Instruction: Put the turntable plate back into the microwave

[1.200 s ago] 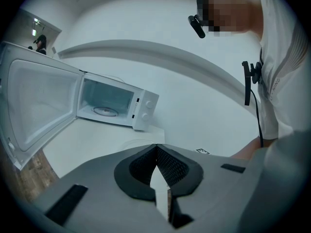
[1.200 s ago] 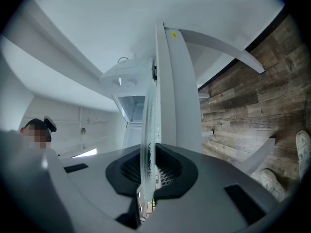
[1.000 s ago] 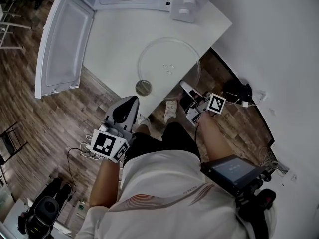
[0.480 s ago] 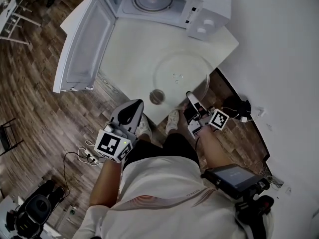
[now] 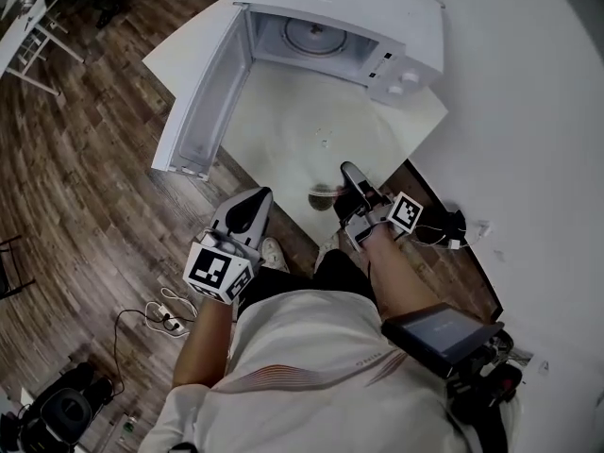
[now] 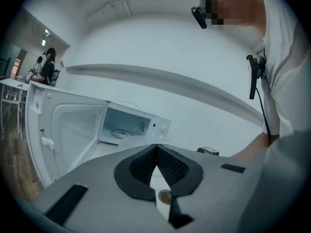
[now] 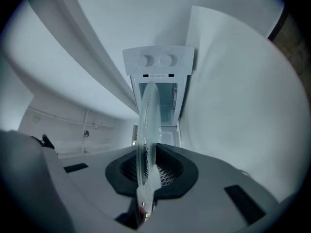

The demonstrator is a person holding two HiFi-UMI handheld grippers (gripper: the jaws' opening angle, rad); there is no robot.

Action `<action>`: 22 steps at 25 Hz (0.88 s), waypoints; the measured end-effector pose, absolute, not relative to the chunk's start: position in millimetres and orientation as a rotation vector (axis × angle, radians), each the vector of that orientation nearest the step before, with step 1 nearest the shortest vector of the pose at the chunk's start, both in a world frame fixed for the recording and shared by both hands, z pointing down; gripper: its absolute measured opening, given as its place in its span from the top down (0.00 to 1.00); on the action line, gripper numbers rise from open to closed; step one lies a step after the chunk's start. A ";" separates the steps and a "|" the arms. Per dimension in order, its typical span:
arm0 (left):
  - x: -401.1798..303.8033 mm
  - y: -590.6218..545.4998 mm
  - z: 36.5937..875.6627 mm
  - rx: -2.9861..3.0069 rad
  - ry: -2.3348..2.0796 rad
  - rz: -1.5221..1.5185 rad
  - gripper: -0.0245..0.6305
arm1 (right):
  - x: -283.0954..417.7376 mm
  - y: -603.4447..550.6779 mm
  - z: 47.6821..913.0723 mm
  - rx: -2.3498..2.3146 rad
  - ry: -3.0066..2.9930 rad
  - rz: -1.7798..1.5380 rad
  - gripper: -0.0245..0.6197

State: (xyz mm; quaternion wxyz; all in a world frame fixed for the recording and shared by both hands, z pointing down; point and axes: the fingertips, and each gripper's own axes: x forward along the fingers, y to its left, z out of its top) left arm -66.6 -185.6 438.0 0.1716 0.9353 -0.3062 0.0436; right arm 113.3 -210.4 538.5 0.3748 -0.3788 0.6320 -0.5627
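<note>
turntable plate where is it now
Right gripper view: turntable plate clamped edge-on in the right hand-held gripper, over the table, before the open microwave.

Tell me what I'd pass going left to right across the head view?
Open microwave door → left claw → small round disc → right claw, gripping the glass plate → dark cables on the floor.

White table (image 5: 193, 50) bearing open microwave (image 5: 359, 17), small round disc (image 5: 322, 196).
</note>
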 end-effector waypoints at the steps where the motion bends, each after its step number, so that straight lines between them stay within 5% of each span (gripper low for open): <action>1: -70.7 -187.7 435.1 2.660 -0.871 0.117 0.95 | 109.5 -220.4 535.7 -0.967 1.612 -1.440 0.92; 22: -53.4 -253.2 450.6 2.538 -1.059 0.133 0.95 | 130.2 -435.3 547.4 -1.018 1.557 -1.428 0.92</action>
